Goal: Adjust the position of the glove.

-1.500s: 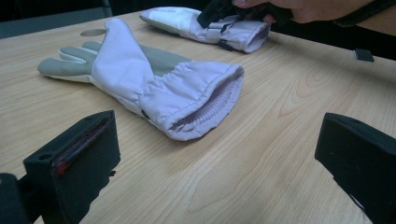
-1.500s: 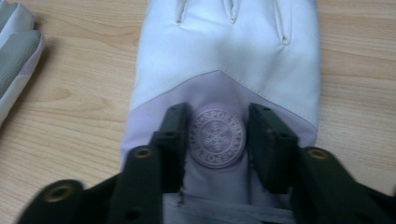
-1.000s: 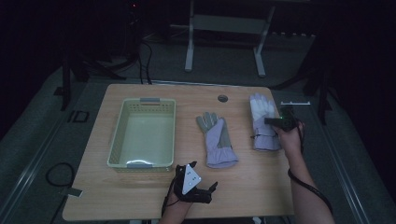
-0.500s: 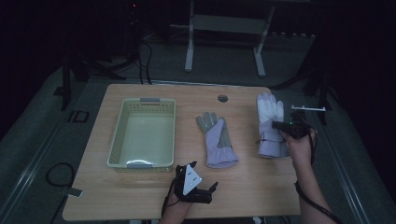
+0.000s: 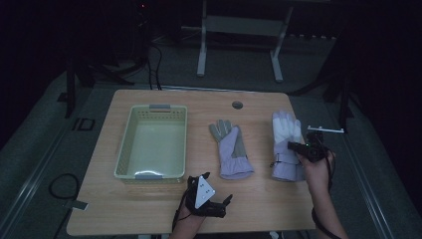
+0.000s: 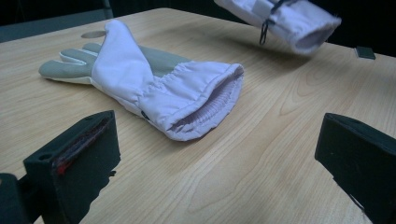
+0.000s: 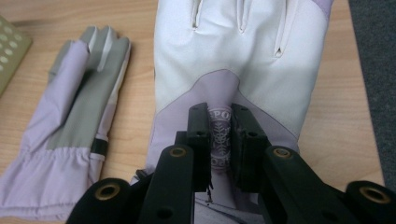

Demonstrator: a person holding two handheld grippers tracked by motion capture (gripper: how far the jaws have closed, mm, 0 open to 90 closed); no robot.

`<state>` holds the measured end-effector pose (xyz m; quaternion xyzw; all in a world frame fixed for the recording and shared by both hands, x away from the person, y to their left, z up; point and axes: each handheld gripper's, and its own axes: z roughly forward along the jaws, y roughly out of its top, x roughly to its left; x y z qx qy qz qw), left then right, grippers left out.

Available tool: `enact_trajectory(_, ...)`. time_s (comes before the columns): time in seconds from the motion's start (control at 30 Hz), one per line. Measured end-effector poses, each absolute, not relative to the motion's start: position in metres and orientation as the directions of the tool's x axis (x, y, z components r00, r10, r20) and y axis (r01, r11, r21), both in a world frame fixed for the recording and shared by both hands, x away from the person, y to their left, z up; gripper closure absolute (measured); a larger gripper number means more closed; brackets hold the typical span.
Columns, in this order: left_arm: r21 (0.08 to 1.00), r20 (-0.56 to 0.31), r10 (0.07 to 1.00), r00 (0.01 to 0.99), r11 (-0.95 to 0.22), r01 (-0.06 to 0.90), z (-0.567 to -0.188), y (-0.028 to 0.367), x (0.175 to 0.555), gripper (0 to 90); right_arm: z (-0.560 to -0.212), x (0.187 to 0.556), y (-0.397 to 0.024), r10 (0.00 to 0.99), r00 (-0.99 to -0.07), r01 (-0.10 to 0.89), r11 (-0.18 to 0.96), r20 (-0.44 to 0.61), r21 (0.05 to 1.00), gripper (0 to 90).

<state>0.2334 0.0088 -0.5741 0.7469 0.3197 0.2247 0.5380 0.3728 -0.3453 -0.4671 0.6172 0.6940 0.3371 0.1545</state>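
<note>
A: From the high view, what lies on the table (image 5: 149, 214)?

B: Take the basket (image 5: 153, 142) as the mark. Just right of it lies the grey-palmed glove (image 5: 230, 149), cuff toward the person. Farther right of the basket, near the table's right edge, is the white glove (image 5: 285, 144), and the right gripper (image 5: 298, 147) sits over its middle. The left gripper (image 5: 219, 205) rests on the table in front of the basket's right corner (the grey plate on top of it faces up).

A: And the left gripper view?

B: Its two jaws stand wide apart with bare wood between them, so it holds nothing. The grey-palmed glove (image 6: 149, 88) lies ahead, open cuff facing the camera. Beyond it the cuff of the white glove (image 6: 285, 21) hangs off the table, with a shadow beneath it.

A: The right gripper view?

B: The right gripper (image 7: 220, 135) pinches a fold of the white glove (image 7: 238, 65) at the lilac patch with the printed badge. The glove's fingers point away. To its left lies the grey-palmed glove (image 7: 74, 121), and a corner of the basket (image 7: 11, 51) shows at the left edge.
</note>
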Motion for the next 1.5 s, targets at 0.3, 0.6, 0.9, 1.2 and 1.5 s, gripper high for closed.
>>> enact_trajectory(0.3,0.947,-0.009,0.721,0.693,-0.216,0.237,-0.574,0.009,0.233,0.3,-0.491,0.380,-0.339,0.967,-0.169,0.778,0.011,0.192,0.628,79.4)
enact_trajectory(0.6,0.947,-0.007,0.718,0.696,-0.219,0.236,-0.574,0.009,0.233,0.3,-0.511,0.394,-0.329,0.971,-0.163,0.803,0.029,0.174,0.596,78.2)
enact_trajectory(0.9,0.948,-0.013,0.719,0.695,-0.212,0.237,-0.574,0.009,0.233,0.3,-0.521,0.402,-0.323,0.973,-0.178,0.808,0.061,0.145,0.586,72.8)
enact_trajectory(1.2,0.948,-0.011,0.718,0.696,-0.214,0.236,-0.574,0.009,0.234,0.3,-0.511,0.400,-0.332,0.963,-0.240,0.786,0.115,0.127,0.607,57.9)
enact_trajectory(1.5,0.948,-0.012,0.718,0.695,-0.214,0.237,-0.574,0.009,0.234,0.3,-0.502,0.398,-0.346,0.935,-0.330,0.767,0.187,0.128,0.613,47.4)
